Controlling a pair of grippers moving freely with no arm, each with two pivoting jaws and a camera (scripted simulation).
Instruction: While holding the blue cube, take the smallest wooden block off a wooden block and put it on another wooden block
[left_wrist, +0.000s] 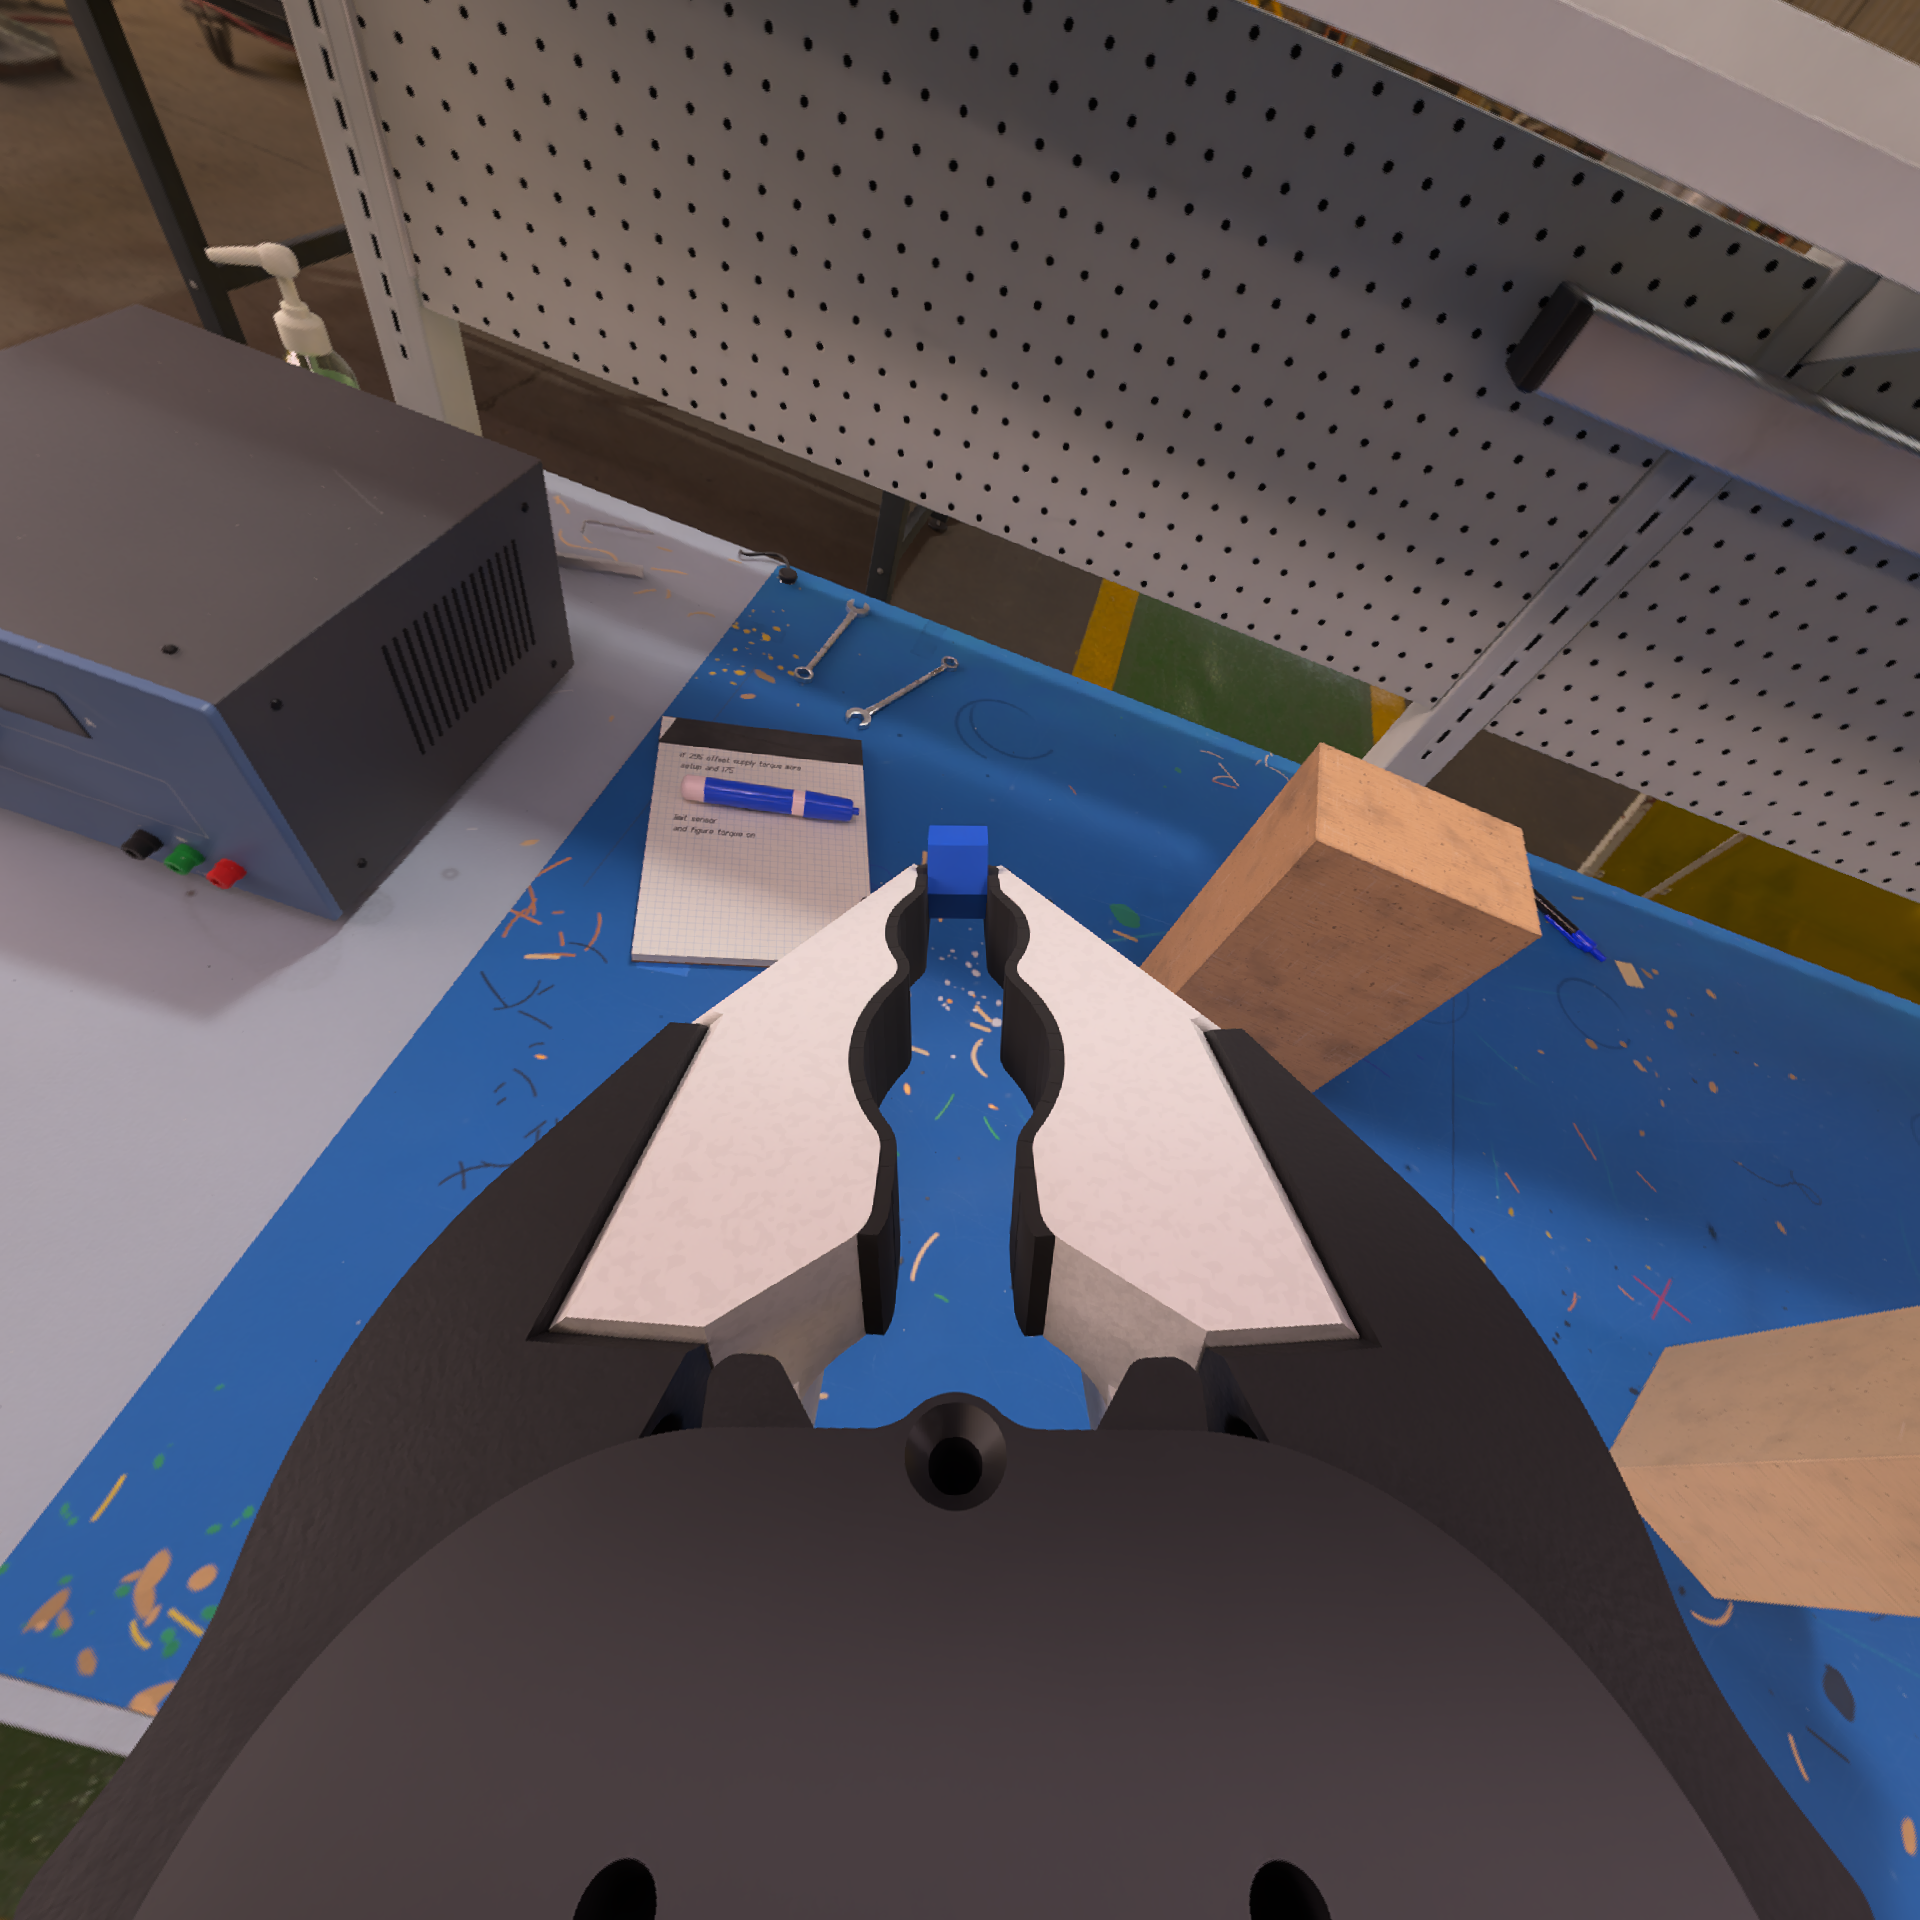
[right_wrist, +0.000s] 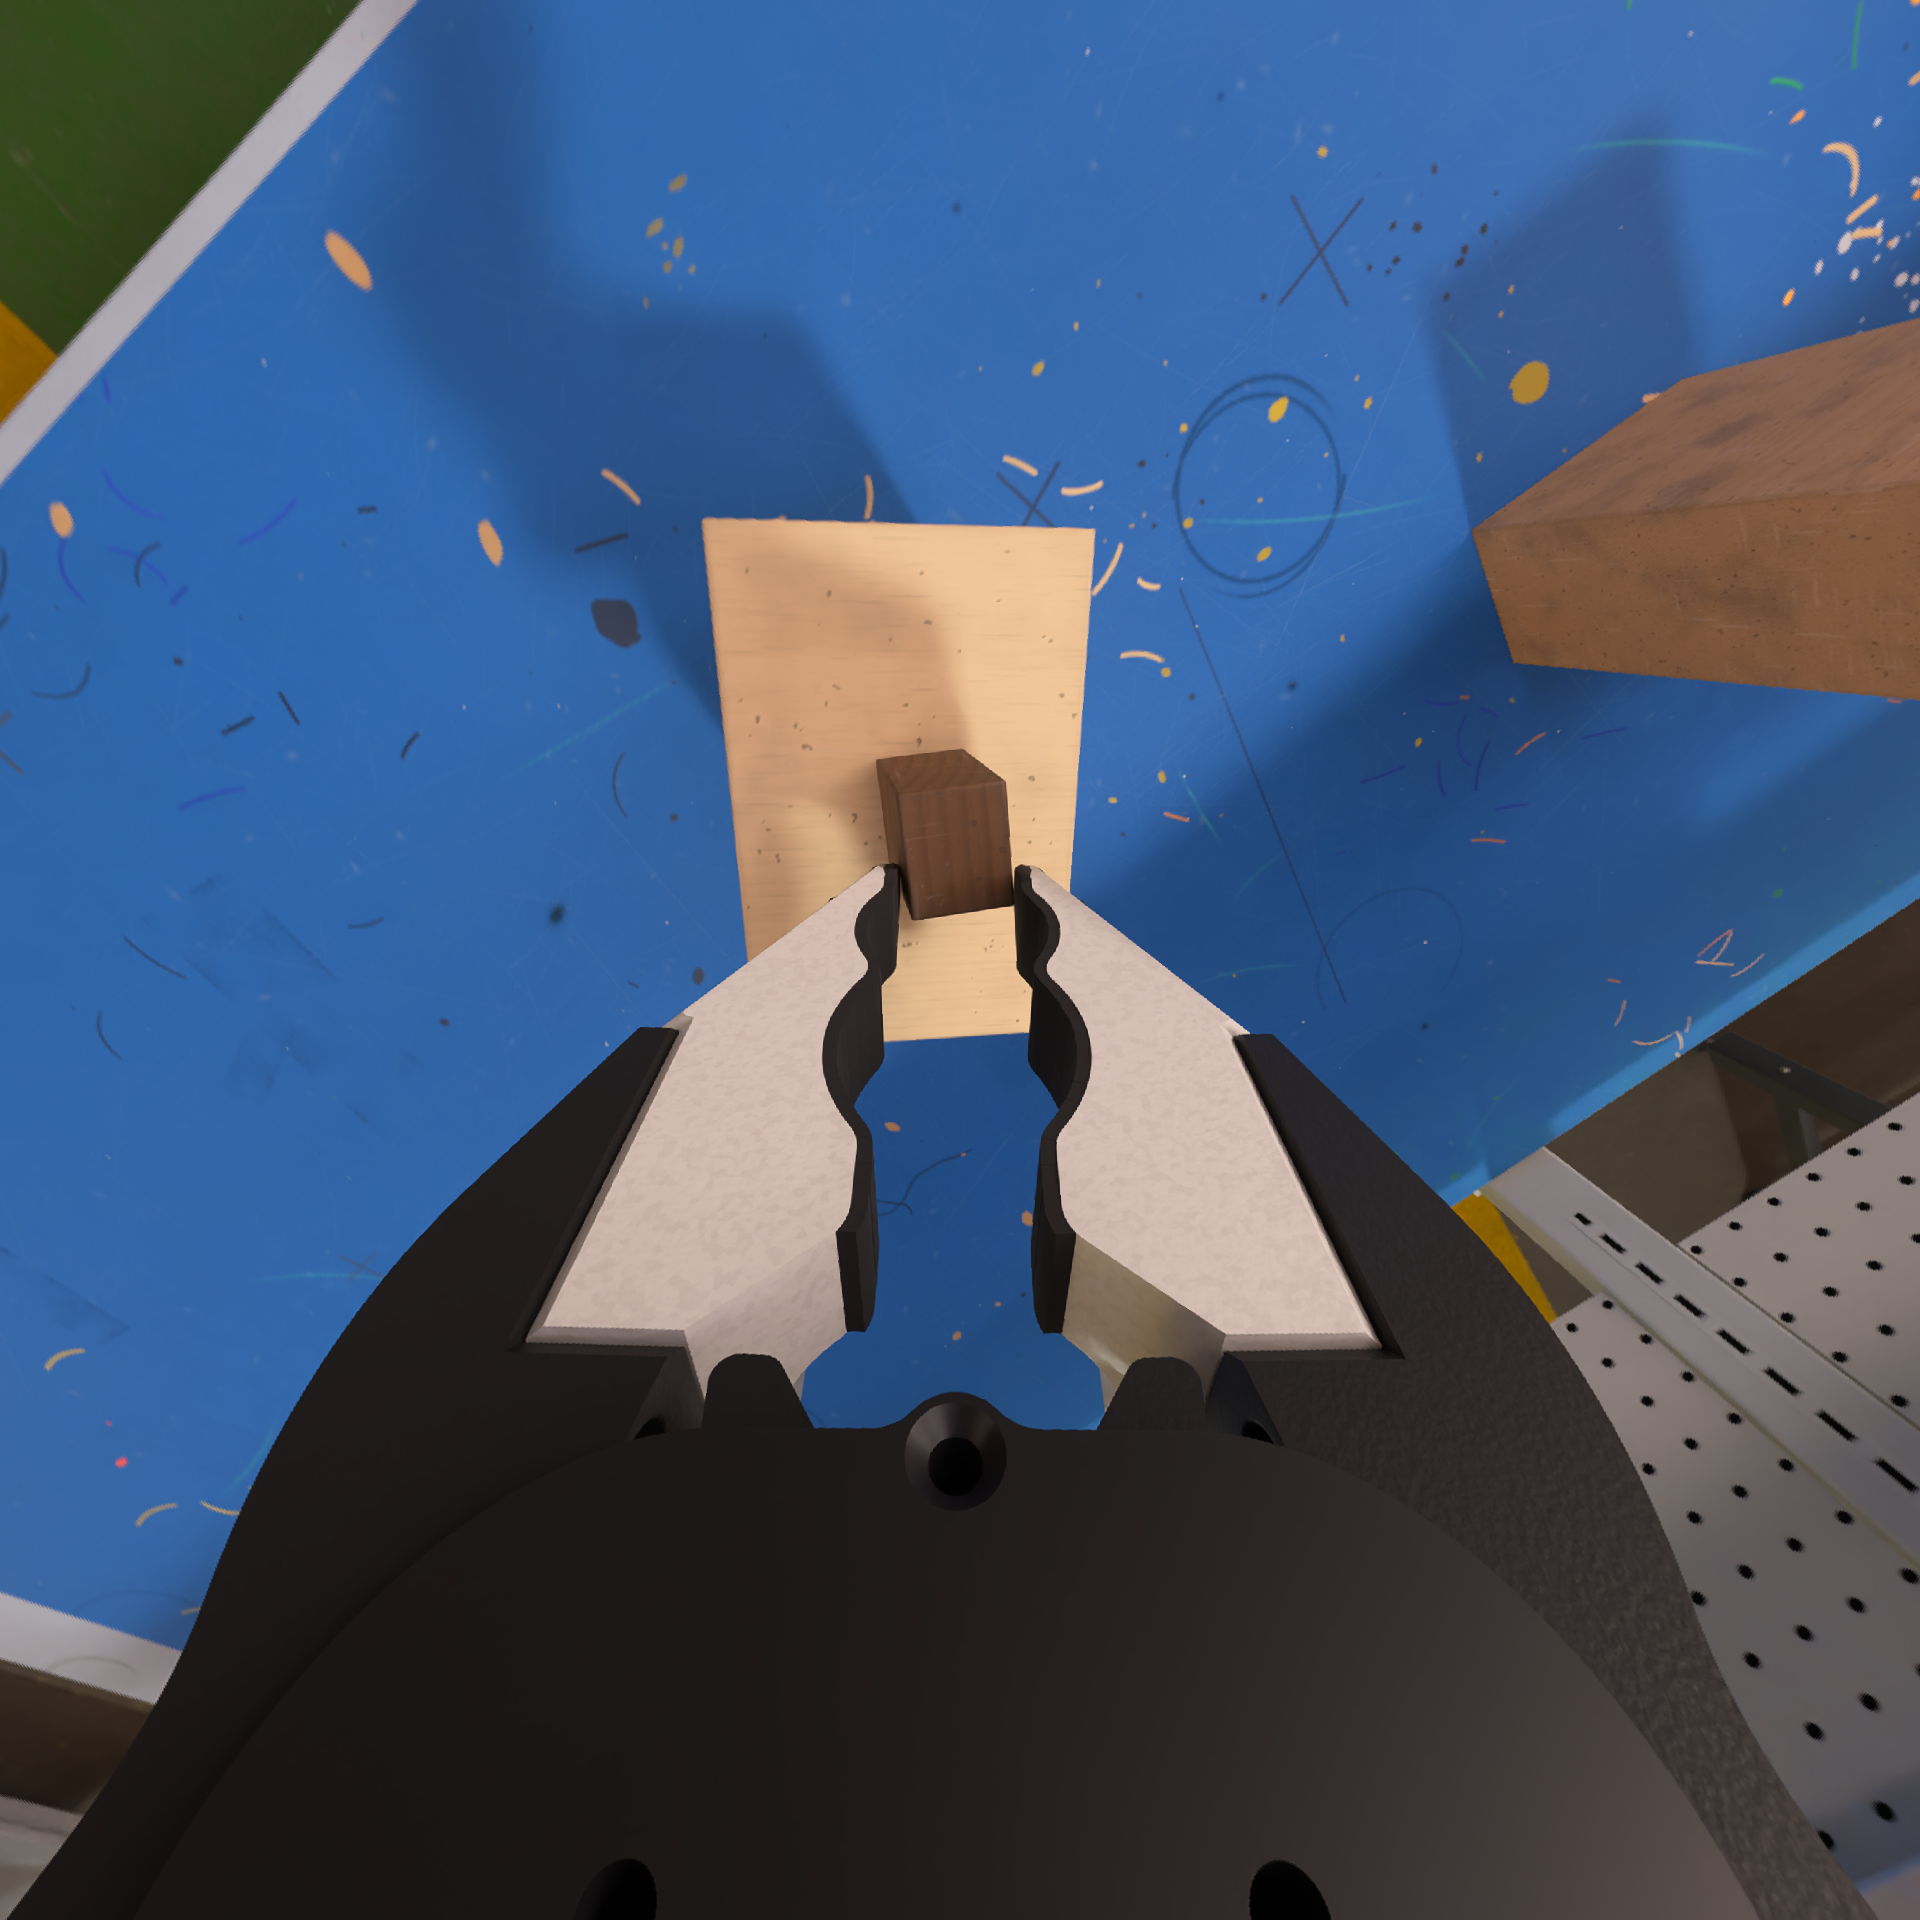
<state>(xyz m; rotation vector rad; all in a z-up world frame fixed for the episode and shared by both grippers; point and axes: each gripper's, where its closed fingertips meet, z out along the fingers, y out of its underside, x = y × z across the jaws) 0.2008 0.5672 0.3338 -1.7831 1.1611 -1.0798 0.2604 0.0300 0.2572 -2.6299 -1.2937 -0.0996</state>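
My left gripper (left_wrist: 956, 883) is shut on the small blue cube (left_wrist: 957, 857), held at its fingertips above the blue mat (left_wrist: 1455, 1195). My right gripper (right_wrist: 954, 883) is shut on the smallest wooden block (right_wrist: 951, 831), a dark brown cube, over the near part of a flat light wooden block (right_wrist: 894, 644). I cannot tell whether the cube still touches it. A larger mid-brown wooden block (right_wrist: 1745, 540) lies at the right. In the left wrist view the brown block (left_wrist: 1351, 914) is right of the fingers and the light block (left_wrist: 1787, 1475) is at the lower right.
A grey-blue power supply (left_wrist: 208, 623) stands at the left. A notepad (left_wrist: 753, 862) with a blue marker (left_wrist: 774, 800) lies ahead of the left gripper, two wrenches (left_wrist: 904, 688) beyond it. A pegboard (left_wrist: 1039, 312) backs the bench. A pen (left_wrist: 1569, 925) lies behind the brown block.
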